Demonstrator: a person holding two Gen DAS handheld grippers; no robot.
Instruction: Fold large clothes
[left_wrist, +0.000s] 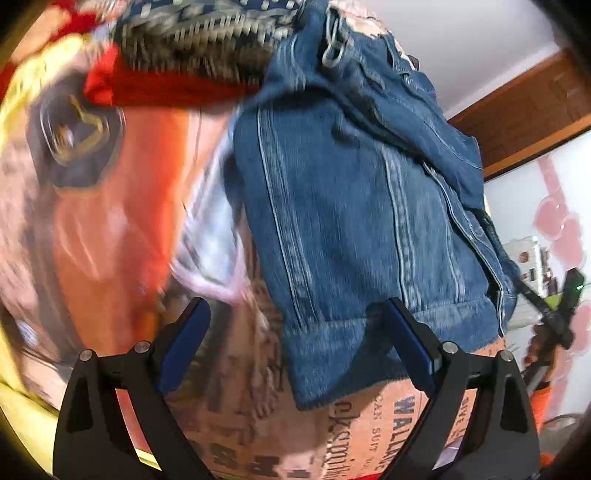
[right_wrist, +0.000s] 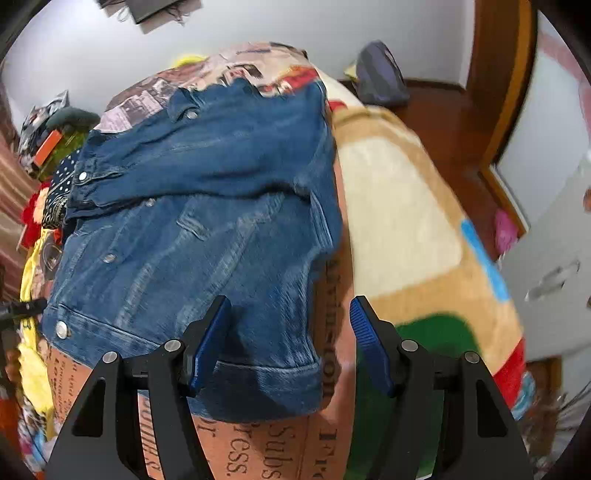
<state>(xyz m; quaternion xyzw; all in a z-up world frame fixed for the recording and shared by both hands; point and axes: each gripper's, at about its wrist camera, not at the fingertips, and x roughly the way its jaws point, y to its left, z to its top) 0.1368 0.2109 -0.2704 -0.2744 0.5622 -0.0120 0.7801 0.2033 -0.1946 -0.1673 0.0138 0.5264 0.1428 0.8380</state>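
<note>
**Denim jacket half folded, both grippers empty above its hem**

While the denim jacket lies on the newsprint-patterned cover of the bed, it looks partly folded: in the right wrist view a sleeve crosses the chest from the left, and the hem band points toward the camera. It sits left of centre on the bed, with its collar at the far end.

Judging by the thick seams, metal snaps and firm hem band, the cloth is heavy and fairly stiff. It should hold a crease and not slip, but a single-layer pinch could drag the whole jacket. The hem band corners look like the best places to grip, since the doubled fabric there gives the pads something solid.

The right gripper hovers just over the near right hem corner, fingers spread wide, nothing between them. The left gripper hangs over the hem in its own view, likewise wide apart and empty; whether either pad touches the cloth is unclear.

Beyond the jacket, a red and dark patterned garment lies at its far end in the left wrist view, which is blurred. To the right in the right wrist view, a tan, cream and green blanket covers the bed, with a wooden floor beyond.
</note>
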